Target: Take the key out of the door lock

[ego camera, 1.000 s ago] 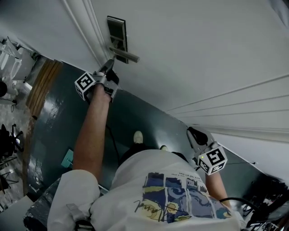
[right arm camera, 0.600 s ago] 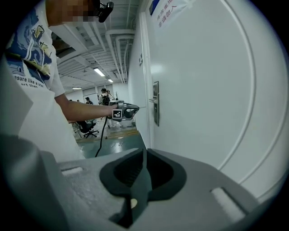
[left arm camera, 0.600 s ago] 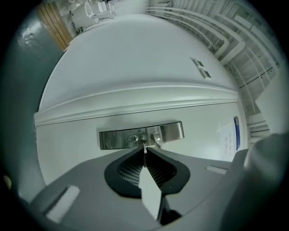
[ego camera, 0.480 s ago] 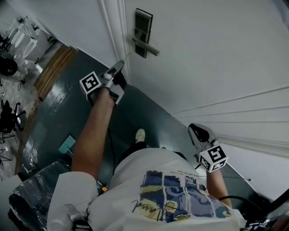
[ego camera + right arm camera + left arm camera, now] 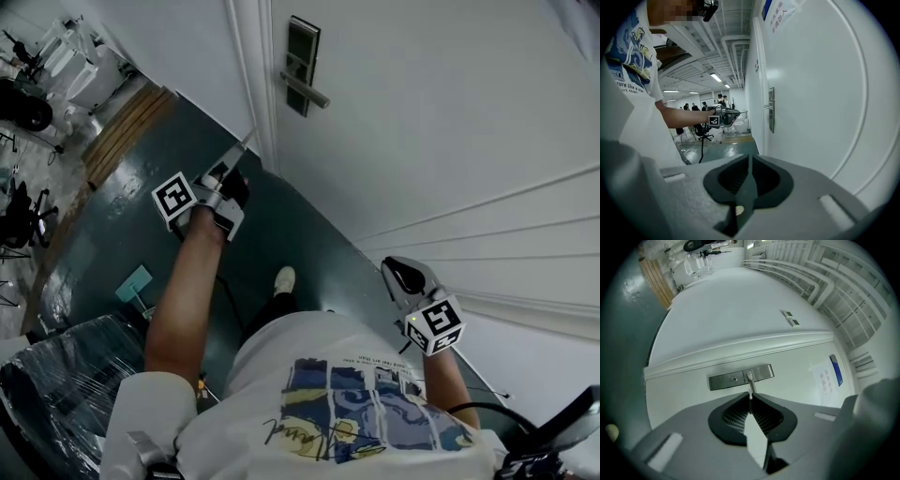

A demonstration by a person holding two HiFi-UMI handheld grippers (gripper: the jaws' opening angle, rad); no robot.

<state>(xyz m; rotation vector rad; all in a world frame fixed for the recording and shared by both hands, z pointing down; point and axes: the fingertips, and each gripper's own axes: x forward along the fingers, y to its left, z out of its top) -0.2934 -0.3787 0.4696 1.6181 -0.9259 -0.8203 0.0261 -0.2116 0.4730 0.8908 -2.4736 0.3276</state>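
Observation:
The silver lock plate (image 5: 302, 64) with its lever handle (image 5: 307, 91) sits on the white door (image 5: 450, 122). My left gripper (image 5: 236, 161) hovers off the door, below and left of the lock, shut on a thin silver key (image 5: 750, 386). The key sticks out from between the jaws, and its tip points at the lock plate (image 5: 740, 377) without touching it. The key (image 5: 247, 142) also shows in the head view as a thin sliver near the door frame. My right gripper (image 5: 401, 276) hangs low by the door, shut and empty (image 5: 749, 158).
The white door frame (image 5: 251, 75) runs beside the lock, with dark green floor (image 5: 141, 187) below. A paper notice (image 5: 827, 380) is stuck on the door. Chairs and equipment (image 5: 28, 103) stand at the far left. The person's shoe (image 5: 283, 280) is under the left arm.
My left gripper has drawn back from the lock, down and to the left, with the key between its jaws. The right gripper has stayed about where it was.

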